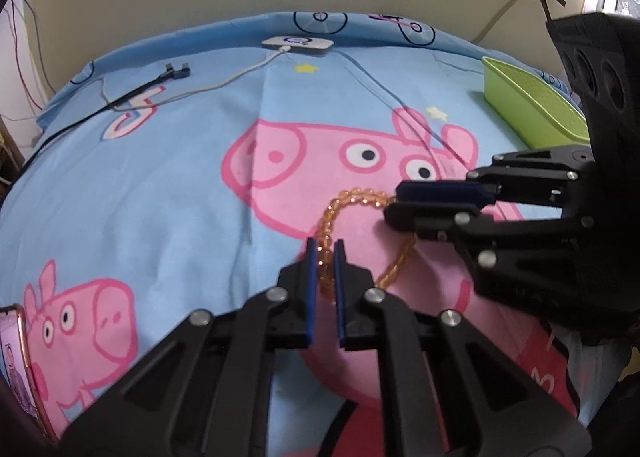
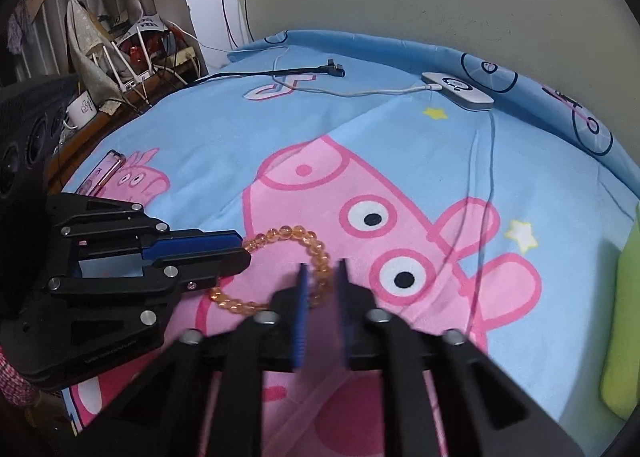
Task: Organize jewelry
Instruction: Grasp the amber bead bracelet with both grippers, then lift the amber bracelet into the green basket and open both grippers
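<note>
- Amber bead bracelet [image 1: 356,197] lies on the bed near its middle, on the big pink pig print of the blue bedsheet [image 1: 160,185].
- Left gripper [image 1: 325,253]: jaws narrowed around one side of the bead loop, beads between the blue pads. Whether they truly pinch or only straddle, cannot tell; a thin gap shows beside the beads.
- Right gripper [image 1: 394,203]: reaches in from the right across the loop, jaws nearly pressed together at the far side of the bracelet. Its own view [image 2: 322,273] is motion-blurred; the strand runs between its pads there, grip not certain.
- Key relation: the loop is stretched between the two grippers, each on an opposite side, the left gripper [image 2: 244,251] crossing roughly at right angles to the right one. Both are at the bracelet; neither is clearly nearer.
- Green tray [image 1: 532,105] sits at the bed's right edge, well apart from the bracelet. Likely the destination, a judgement only.
- Surface: soft fabric, creased; beads may roll or snag.
- Room: white charger puck [image 1: 298,44] and black cable [image 1: 172,73] near the far edge by the wall; phone [image 1: 16,361] at the near left edge.
</note>
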{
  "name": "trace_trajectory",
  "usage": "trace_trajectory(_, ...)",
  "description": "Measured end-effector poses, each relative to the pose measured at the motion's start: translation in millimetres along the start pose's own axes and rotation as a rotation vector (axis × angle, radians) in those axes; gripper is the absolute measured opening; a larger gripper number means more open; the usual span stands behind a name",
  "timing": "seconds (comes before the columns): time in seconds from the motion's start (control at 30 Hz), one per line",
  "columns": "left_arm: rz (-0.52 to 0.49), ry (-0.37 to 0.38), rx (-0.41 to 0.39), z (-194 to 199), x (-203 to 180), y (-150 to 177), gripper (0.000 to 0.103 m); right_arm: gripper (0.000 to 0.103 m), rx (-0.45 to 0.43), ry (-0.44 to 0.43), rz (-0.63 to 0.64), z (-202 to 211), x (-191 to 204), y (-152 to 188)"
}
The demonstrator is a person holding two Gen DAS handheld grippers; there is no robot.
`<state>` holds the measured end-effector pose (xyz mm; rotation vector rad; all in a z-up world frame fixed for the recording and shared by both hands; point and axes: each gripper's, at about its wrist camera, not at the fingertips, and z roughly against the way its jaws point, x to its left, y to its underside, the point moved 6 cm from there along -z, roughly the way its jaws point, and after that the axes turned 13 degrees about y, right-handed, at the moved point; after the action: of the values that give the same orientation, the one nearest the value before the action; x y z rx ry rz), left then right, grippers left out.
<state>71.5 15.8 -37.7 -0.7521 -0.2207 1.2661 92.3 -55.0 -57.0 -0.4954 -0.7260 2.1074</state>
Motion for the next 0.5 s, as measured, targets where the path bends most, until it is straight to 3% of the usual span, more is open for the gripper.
trace_trajectory(0.23, -0.007, 0.088, 0.02, 0, -30, 7, 0.007, 0.0, -0.002, -0.01, -0.061, 19, -14, 22)
trace_trajectory(0.5, -0.104, 0.232, 0.058, -13, -102, 5, 0.007, 0.0, -0.038, 0.007, -0.246, 69, -63, 71)
